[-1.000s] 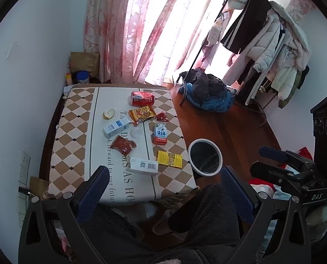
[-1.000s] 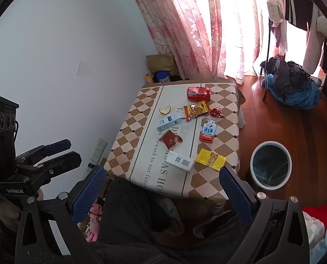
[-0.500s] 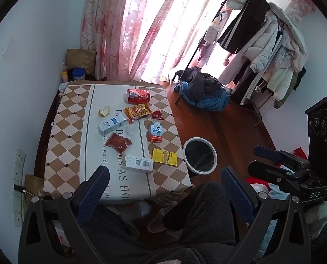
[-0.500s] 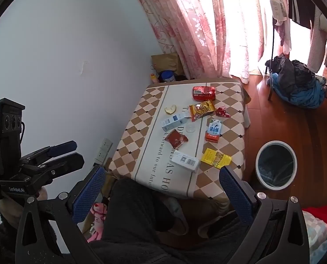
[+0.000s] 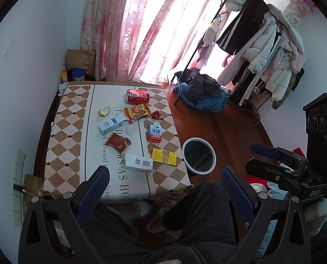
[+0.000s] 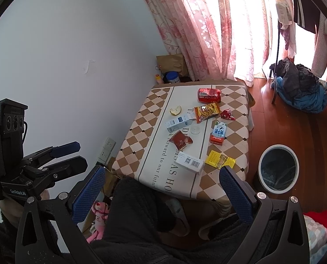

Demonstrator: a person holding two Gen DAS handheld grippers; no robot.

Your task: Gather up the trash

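Checkered table (image 5: pixel 71 118): litter beside bin (image 5: pixel 199 158). Left gripper (image 5: pixel 163 189), right gripper (image 6: pixel 161 189) spread, empty. Risk: flat yellow wrapper (image 5: pixel 164 156) slipping grasp.

Black two-finger left gripper (image 5: pixel 163 189) and right gripper (image 6: pixel 161 190): blue textured finger pads (image 5: pixel 93 194), silver screws, white lettering. Person wears dark fleece trousers (image 5: pixel 198 215).

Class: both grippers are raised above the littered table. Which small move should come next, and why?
Probably lower the right gripper toward the yellow packet. Both grippers' jaws stand open and empty, and that packet lies at the table edge closest to the bin.
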